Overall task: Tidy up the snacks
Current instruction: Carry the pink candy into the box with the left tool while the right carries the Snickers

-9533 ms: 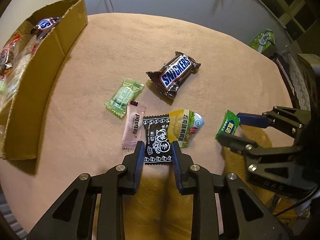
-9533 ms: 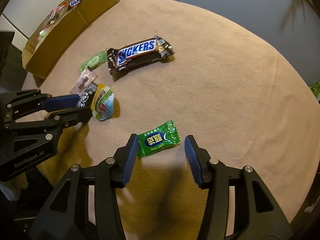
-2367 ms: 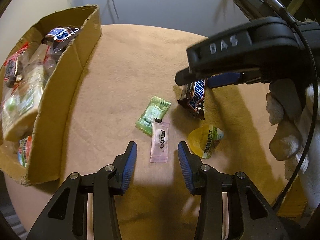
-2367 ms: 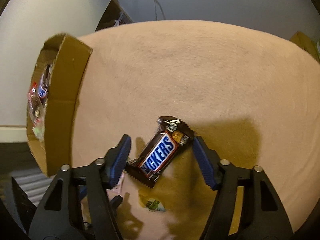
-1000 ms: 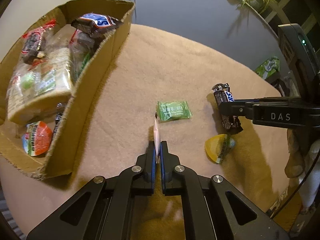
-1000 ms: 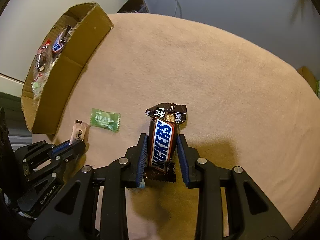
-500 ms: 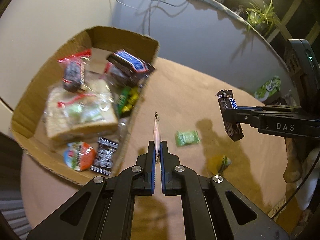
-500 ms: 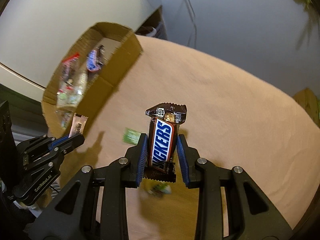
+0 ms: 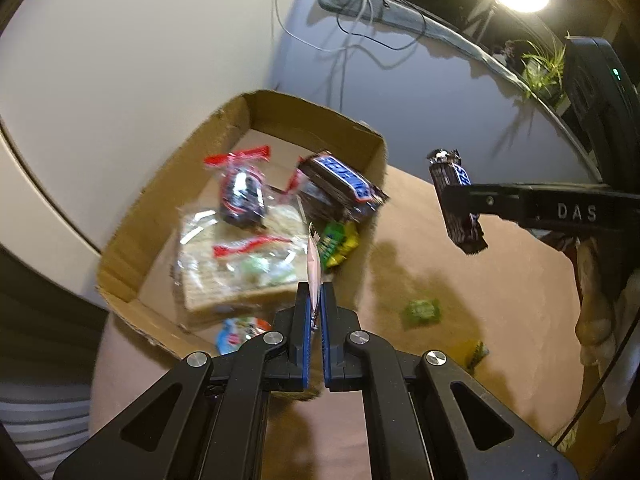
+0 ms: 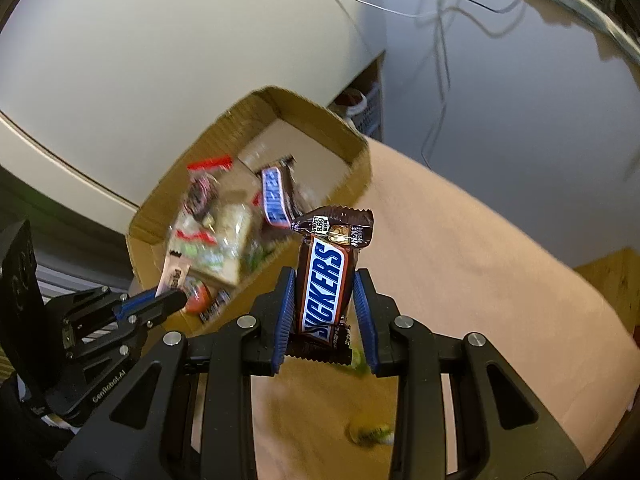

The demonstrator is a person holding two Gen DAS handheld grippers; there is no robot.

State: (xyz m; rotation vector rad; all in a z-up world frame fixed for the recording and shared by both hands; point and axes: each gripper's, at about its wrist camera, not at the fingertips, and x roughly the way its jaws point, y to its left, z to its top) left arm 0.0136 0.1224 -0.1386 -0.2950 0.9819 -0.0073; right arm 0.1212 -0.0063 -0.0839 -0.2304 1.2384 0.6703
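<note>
My left gripper (image 9: pixel 315 300) is shut on a thin pink candy packet (image 9: pixel 313 266) and holds it in the air over the near end of the open cardboard box (image 9: pixel 168 184). It also shows in the right wrist view (image 10: pixel 176 300), with the pink packet (image 10: pixel 173 275) sticking up. My right gripper (image 10: pixel 324 292) is shut on a Snickers bar (image 10: pixel 325 280), held upright above the table beside the box (image 10: pixel 308 112). In the left wrist view the bar (image 9: pixel 456 200) hangs to the right of the box.
The box holds several wrapped snacks, among them a Snickers bar (image 9: pixel 340 184) and a bagged sandwich (image 9: pixel 236 268). On the tan round table (image 9: pixel 500 280) lie a green candy (image 9: pixel 423 312) and a yellow jelly cup (image 9: pixel 474 352). Cables hang on the wall behind.
Both grippers have risen and moved toward the box with their snacks held. The box now fills more of both views and the table candies look smaller.
</note>
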